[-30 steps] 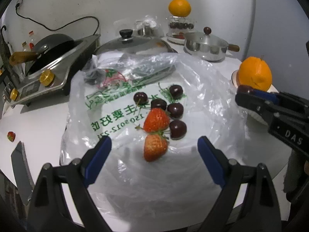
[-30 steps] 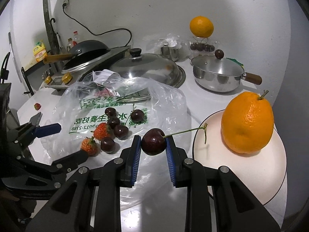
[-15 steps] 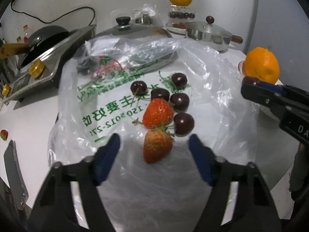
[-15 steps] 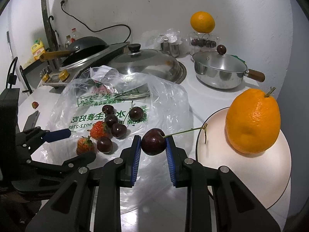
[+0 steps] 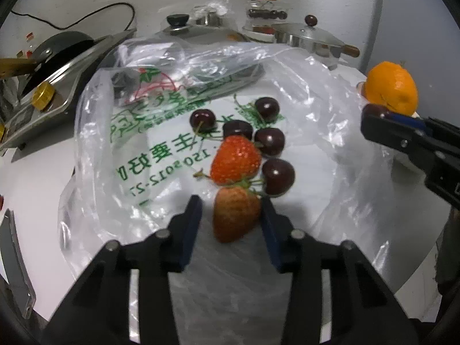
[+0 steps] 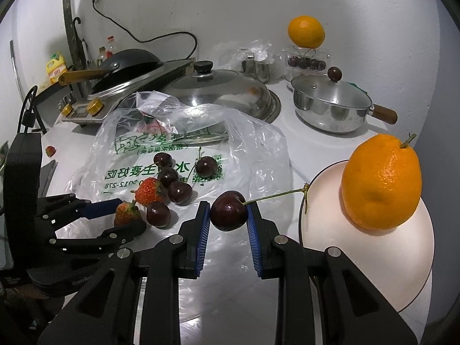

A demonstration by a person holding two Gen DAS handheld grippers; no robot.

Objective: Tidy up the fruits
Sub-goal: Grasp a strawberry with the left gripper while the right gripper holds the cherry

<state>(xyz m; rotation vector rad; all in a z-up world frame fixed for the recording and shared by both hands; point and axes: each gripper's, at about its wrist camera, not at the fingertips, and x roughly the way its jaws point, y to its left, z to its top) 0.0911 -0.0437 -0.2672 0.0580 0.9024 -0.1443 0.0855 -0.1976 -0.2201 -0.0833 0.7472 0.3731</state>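
On top of the crinkly clear plastic bag with green print [image 5: 161, 155], spread flat on the white counter [image 6: 310, 143], sits the loose fruit: two red strawberries and five dark glossy cherries, all bunched up together. The nearer strawberry [image 5: 235, 214], paler and a bit orange with green leaves on top, lies right between the blue-padded fingers of the left gripper [image 5: 231, 215], which is angled down at it. Its jaws are closing; the right pad looks to be just about touching the berry while there's still a small gap on the left side, so not really clamped yet. The brighter red strawberry [image 5: 235, 159] sits just behind it, touching, with the nearest cherry [image 5: 278, 176] right beside both. Over on the right, the right gripper [image 6: 228, 215] is pinched tight on a single dark cherry with a long green stem [image 6: 229, 210], held up off the bag, stem poking out toward the round white plate with a dark rim [image 6: 388, 281]. That plate holds one big bumpy orange [image 6: 381, 181] and nothing else I can see. Further back there's a clear plastic tub of more cherries [image 6: 306, 61] with a second, smaller orange [image 6: 306, 31] perched on top, beside a lidded steel saucepan with a wooden handle [image 6: 330, 106].
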